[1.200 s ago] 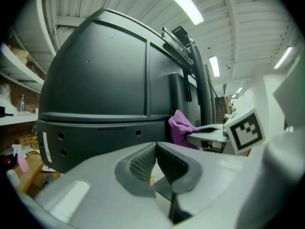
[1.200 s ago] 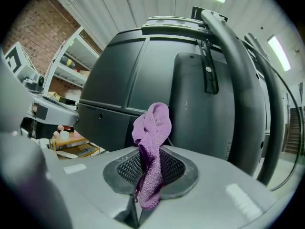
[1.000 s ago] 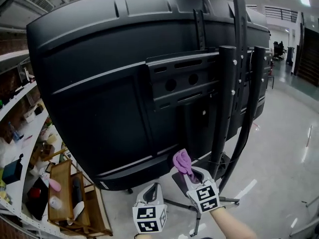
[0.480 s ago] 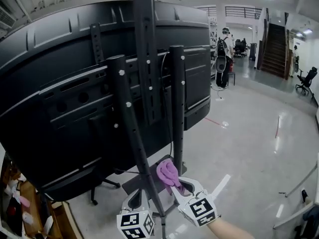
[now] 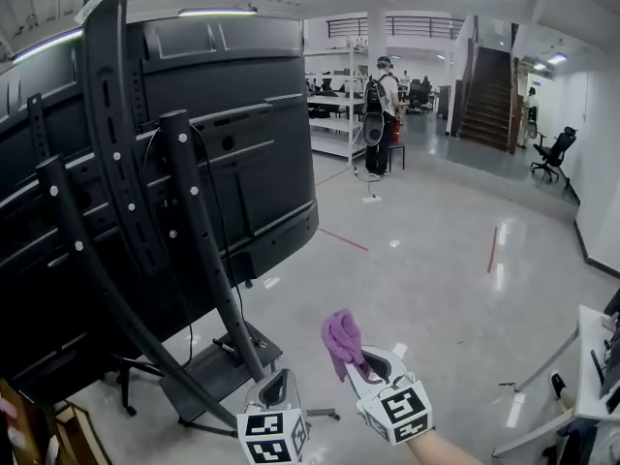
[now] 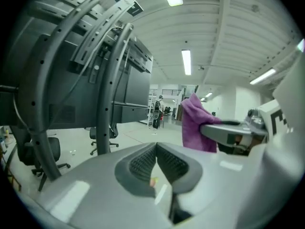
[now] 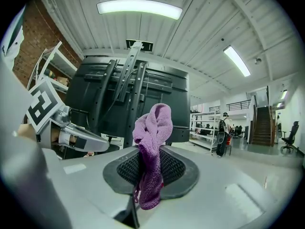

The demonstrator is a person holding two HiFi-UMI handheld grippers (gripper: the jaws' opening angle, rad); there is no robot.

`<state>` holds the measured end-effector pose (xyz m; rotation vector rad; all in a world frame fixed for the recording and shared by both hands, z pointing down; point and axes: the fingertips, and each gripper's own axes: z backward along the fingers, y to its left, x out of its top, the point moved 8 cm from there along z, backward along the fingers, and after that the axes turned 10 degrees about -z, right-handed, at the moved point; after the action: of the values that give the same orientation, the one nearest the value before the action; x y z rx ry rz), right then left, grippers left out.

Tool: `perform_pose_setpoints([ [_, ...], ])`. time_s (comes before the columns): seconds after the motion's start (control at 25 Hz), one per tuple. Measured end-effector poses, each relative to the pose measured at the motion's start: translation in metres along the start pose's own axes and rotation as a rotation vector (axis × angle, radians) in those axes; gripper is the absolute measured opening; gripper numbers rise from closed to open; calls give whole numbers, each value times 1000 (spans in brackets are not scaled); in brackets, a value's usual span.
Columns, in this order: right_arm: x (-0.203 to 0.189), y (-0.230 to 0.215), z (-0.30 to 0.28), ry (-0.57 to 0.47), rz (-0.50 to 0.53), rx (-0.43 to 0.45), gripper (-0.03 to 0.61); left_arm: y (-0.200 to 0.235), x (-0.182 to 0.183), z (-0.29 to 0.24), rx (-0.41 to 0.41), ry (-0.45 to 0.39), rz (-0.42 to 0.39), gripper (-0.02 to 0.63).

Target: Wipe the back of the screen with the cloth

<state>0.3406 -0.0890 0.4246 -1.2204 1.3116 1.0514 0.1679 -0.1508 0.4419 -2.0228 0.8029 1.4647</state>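
Note:
The big black screen (image 5: pixel 252 143) stands on a black wheeled stand (image 5: pixel 199 250), its back toward me, at the left of the head view. My right gripper (image 5: pixel 360 364) is low in the middle, shut on a bunched purple cloth (image 5: pixel 341 341) that sticks up from its jaws. The cloth (image 7: pixel 151 142) hangs well short of the screen (image 7: pixel 157 97). My left gripper (image 5: pixel 275 389) sits just left of the right one, jaws shut with nothing between them. In the left gripper view the cloth (image 6: pixel 194 124) shows to the right, with the screen (image 6: pixel 131 87) beyond.
Polished grey floor (image 5: pixel 436 250) stretches to the right. A person with a backpack (image 5: pixel 378 114) stands far back by white shelving (image 5: pixel 334 105). A staircase (image 5: pixel 489 85) and an office chair (image 5: pixel 552 153) are at the far right. The stand's base plate (image 5: pixel 208 371) lies near my grippers.
The view has swung right along the screen: its back and stand slid to the left and the open hall came into sight. Both grippers stay low, the right still holding the cloth.

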Motion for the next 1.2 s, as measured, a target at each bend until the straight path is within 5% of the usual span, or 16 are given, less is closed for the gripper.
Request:
perform_pose_setpoints([
  [0.24, 19, -57, -18, -28, 46, 14, 63, -19, 33, -58, 1, 15, -22, 8],
  [0.52, 78, -117, -95, -62, 245, 83, 64, -4, 82, -145, 16, 10, -15, 8],
  [0.88, 219, -157, -238, -238, 460, 187, 64, 76, 188, -231, 142, -97, -1, 8],
  [1.04, 307, -160, -273, -303, 593, 170, 64, 91, 249, -243, 146, -160, 31, 8],
  [1.2, 386, -177, -303, -385, 620, 149, 64, 79, 319, -261, 157, -209, -26, 8],
])
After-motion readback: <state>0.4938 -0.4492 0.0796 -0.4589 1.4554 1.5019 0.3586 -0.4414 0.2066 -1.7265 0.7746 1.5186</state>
